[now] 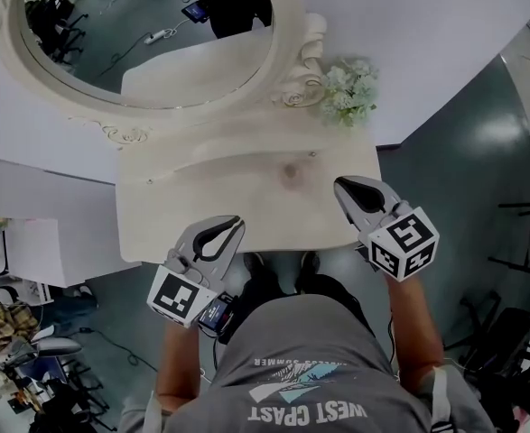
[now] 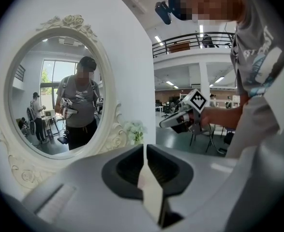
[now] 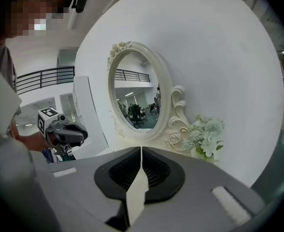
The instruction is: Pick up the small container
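No small container shows plainly in any view. A small brownish spot (image 1: 290,173) lies on the pale vanity tabletop (image 1: 201,201); I cannot tell what it is. My left gripper (image 1: 235,223) hovers over the table's front left edge, jaws shut with nothing between them. The right gripper (image 1: 340,186) hangs over the table's front right corner, its jaws also shut and empty. In the left gripper view the closed jaws (image 2: 144,147) point at the mirror, and the right gripper (image 2: 167,124) shows beyond them. From the right gripper view, the left gripper (image 3: 82,135) appears at the left.
An oval mirror (image 1: 147,34) in an ornate cream frame stands at the back of the table against a white wall. A bunch of white flowers (image 1: 348,90) sits at the back right corner. Chairs and clutter (image 1: 21,350) stand on the floor at the left.
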Available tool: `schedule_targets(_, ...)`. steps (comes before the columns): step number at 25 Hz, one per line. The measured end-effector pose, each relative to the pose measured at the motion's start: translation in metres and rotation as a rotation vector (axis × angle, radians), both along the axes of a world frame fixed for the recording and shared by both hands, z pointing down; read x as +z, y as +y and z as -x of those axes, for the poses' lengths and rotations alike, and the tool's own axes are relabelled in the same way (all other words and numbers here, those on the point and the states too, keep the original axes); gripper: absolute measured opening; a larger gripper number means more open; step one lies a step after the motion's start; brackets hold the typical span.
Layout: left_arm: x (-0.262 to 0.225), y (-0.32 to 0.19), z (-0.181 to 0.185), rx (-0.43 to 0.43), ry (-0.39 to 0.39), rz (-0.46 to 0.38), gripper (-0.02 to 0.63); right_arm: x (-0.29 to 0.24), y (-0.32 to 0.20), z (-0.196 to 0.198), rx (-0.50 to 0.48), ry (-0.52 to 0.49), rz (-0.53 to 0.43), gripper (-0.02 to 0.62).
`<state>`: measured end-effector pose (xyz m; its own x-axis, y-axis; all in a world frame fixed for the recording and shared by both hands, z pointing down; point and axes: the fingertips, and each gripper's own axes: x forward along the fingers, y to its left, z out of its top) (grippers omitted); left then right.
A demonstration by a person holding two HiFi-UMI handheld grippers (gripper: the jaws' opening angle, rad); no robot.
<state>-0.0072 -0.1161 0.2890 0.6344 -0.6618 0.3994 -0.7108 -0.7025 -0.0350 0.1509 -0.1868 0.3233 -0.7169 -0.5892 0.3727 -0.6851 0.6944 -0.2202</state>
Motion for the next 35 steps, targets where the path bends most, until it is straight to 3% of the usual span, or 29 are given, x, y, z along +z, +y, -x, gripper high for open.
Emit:
schedule_targets(15, 0.041, -0.036, 0.041, -0.003, 0.024, 0.076, 0.020, 0.047, -0.037, 0.021, 0.053, 0.041, 0.083, 0.017)
schedule_targets(35, 0.085, -0.041, 0.063, -0.008, 0.047, 0.147, 0.020, 0.110, -0.050, 0.058, 0.021, 0.081, 0.179, 0.020)
